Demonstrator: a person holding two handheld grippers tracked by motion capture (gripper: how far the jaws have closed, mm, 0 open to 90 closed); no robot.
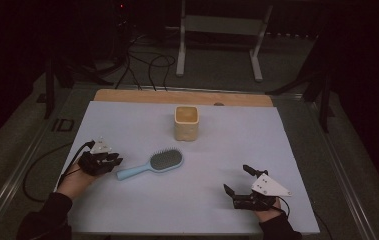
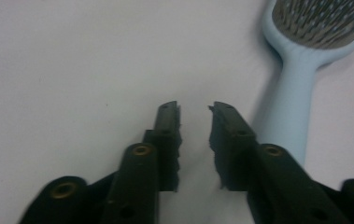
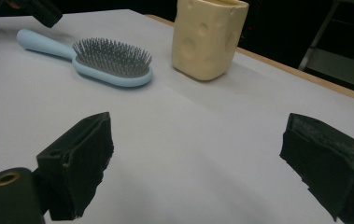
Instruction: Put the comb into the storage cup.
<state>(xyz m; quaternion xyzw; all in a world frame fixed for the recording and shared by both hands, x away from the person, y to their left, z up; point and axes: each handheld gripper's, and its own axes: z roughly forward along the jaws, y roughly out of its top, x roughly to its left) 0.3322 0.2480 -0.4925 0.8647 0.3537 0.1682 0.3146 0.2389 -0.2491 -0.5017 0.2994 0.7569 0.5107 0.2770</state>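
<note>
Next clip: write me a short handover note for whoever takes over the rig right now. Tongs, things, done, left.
Left tongs: jaws narrowly apart, nothing between them, beside the handle of the blue hairbrush.
Right tongs: wide open, empty, near the table's front right.
Things: hairbrush lies flat, bristles up, mid-table; cream cup stands upright behind it.
Done: nothing gripped yet.
Left: probably grasp the brush handle; the cup looks like its likely destination.
</note>
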